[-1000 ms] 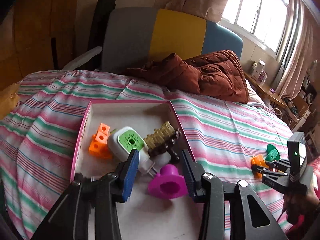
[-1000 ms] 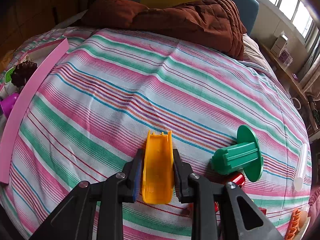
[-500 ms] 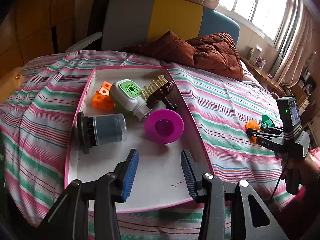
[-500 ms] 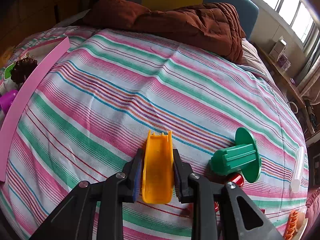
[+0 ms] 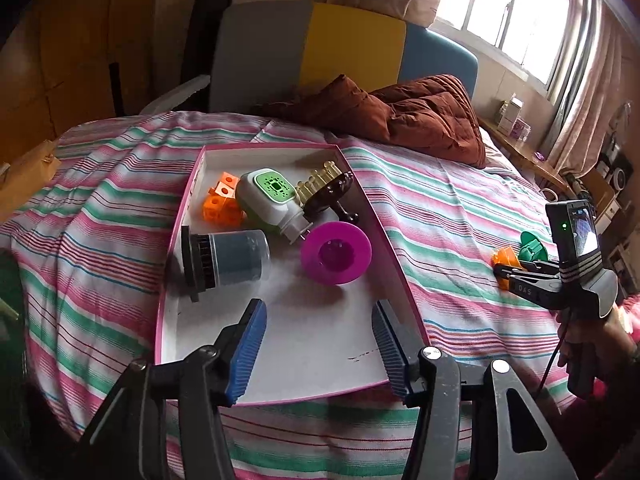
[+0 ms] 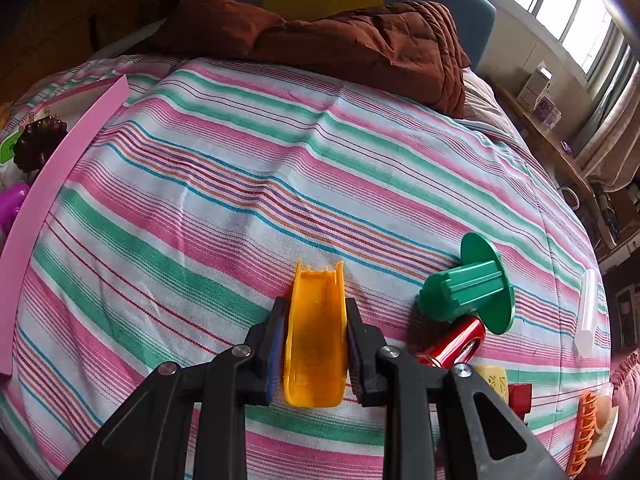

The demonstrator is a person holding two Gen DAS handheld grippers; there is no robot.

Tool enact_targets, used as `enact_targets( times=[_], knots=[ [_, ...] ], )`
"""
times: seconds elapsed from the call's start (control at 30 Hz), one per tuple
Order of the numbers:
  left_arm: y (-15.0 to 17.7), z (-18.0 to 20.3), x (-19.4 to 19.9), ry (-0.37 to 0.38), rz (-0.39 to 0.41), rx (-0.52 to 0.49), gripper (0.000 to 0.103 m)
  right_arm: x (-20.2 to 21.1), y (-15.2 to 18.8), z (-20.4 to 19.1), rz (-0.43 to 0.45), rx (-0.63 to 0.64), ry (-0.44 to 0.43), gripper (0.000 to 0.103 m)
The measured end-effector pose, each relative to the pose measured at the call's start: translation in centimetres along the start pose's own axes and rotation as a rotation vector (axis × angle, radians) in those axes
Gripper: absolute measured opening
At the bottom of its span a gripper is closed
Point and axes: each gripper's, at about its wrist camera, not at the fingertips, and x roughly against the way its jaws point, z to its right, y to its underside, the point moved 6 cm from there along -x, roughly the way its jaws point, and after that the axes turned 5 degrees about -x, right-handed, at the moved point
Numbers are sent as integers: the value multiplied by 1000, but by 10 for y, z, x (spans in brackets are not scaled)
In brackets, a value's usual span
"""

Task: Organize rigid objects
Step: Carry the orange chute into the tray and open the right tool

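Note:
A pink-rimmed white tray (image 5: 372, 208) lies on the striped bed. It holds a magenta funnel (image 5: 336, 254), a grey cup with a black base (image 5: 224, 260), orange blocks (image 5: 220, 204), a white and green plug-in device (image 5: 272, 196) and a brown comb-like piece (image 5: 328, 186). My left gripper (image 5: 318, 348) hangs over the tray's near end, its jaws opening with nothing between them. My right gripper (image 6: 314, 344) is shut on a yellow-orange chute piece (image 6: 316, 332) on the bedspread. In the left wrist view the right gripper (image 5: 502, 268) shows at the right edge, held by a hand.
A green flanged peg (image 6: 468, 288) and a red can (image 6: 456, 346) lie just right of the chute piece. A white tube (image 6: 586, 308) and an orange comb (image 6: 586, 428) sit further right. A brown quilt (image 6: 340, 40) lies at the bed's far end. The tray's pink wall (image 6: 52, 168) runs along the left.
My left gripper has pulled back from the magenta funnel to the tray's near end and its jaws have widened. The right gripper still clamps the yellow-orange piece in the same place.

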Motion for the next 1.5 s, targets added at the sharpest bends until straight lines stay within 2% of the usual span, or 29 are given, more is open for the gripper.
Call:
enact_targets(
  times=[0.23, 0.4, 0.57, 0.77, 0.97, 1.1, 1.27, 1.4, 1.5],
  knots=[
    [5, -7, 2, -3, 2, 16, 56, 14, 10, -15, -20, -50, -99, 25],
    [6, -13, 3, -6, 5, 31, 56, 30, 16, -46, -17, -36, -186, 25],
    [6, -22, 8, -13, 19, 51, 56, 56, 11, -80, 23, -11, -289, 25],
    [4, -47, 20, -63, 59, 111, 56, 93, 0, -133, 71, 89, -427, 25],
    [5, -69, 24, -93, 60, 157, 56, 104, 4, -194, 40, 239, -510, 25],
    [9, -74, 22, -95, 51, 161, 56, 90, 9, -225, -1, 314, -495, 25],
    [12, -68, 17, -86, 32, 146, 56, 56, 7, -231, -68, 314, -410, 26],
    [12, -65, 14, -85, 25, 136, 56, 55, 5, -227, -35, 270, -433, 26],
    [12, -63, 12, -89, 17, 128, 56, 55, 6, -228, -11, 272, -412, 26]
  ],
)
